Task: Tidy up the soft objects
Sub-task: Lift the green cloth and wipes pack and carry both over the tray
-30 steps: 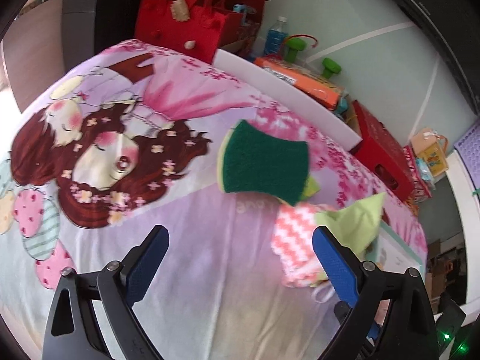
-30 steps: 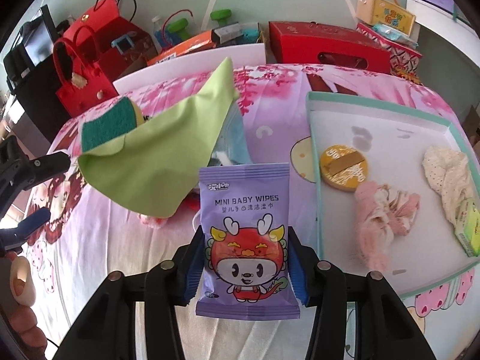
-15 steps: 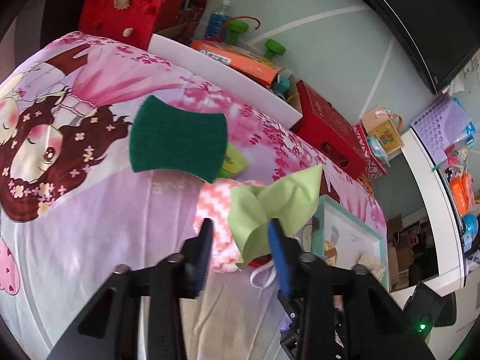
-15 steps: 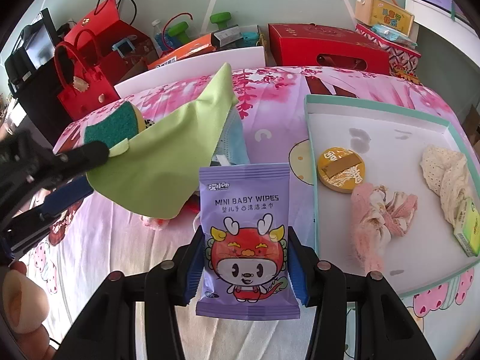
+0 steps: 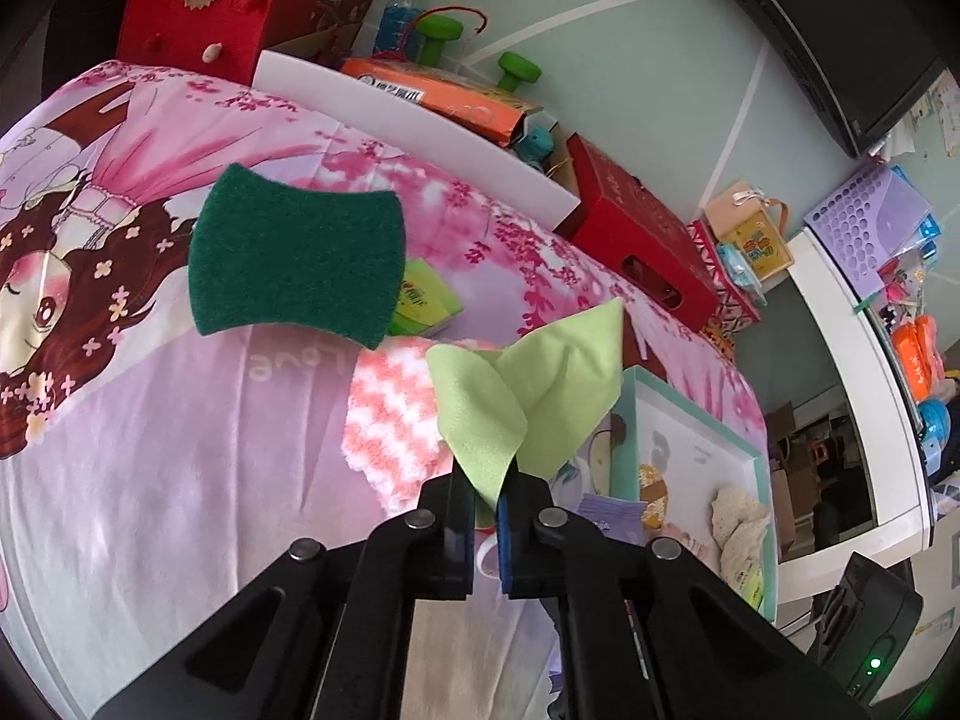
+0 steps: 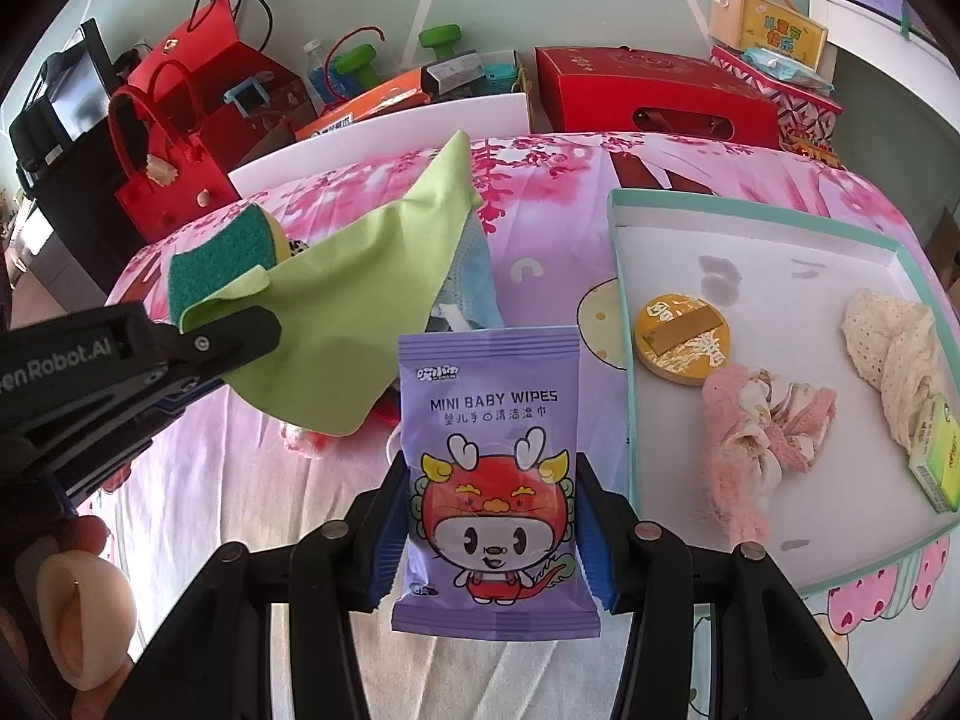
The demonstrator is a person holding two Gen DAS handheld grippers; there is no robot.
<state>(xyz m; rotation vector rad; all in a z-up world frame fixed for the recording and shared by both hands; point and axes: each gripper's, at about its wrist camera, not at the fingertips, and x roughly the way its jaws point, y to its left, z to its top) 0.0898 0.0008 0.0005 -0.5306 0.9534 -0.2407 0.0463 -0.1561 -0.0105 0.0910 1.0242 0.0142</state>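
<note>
My left gripper (image 5: pixel 487 501) is closing down to a tight pinch on a corner of the light green cloth (image 5: pixel 540 396), which rises folded above its tips. In the right wrist view that cloth (image 6: pixel 360 306) drapes over a blue face mask (image 6: pixel 474 294), with the left gripper (image 6: pixel 240 333) at its left corner. A dark green sponge (image 5: pixel 294 264) and a pink-white fluffy cloth (image 5: pixel 390 420) lie beside it on the bedspread. My right gripper (image 6: pixel 492 540) is shut on a purple baby wipes pack (image 6: pixel 492 450), held upright left of the teal-rimmed tray (image 6: pixel 618 276).
The tray holds a round yellow puff (image 6: pixel 681 342), a pink scrunchie (image 6: pixel 762 426), a cream lace cloth (image 6: pixel 894 348) and a green packet (image 6: pixel 939 462). A red felt bag (image 5: pixel 204 18), a white board (image 5: pixel 408 114) and a red box (image 5: pixel 636 222) stand behind the bed.
My left gripper swung right from the bare bedspread to the green cloth and went from wide open to shut on its corner. The right gripper and its pack stayed still.
</note>
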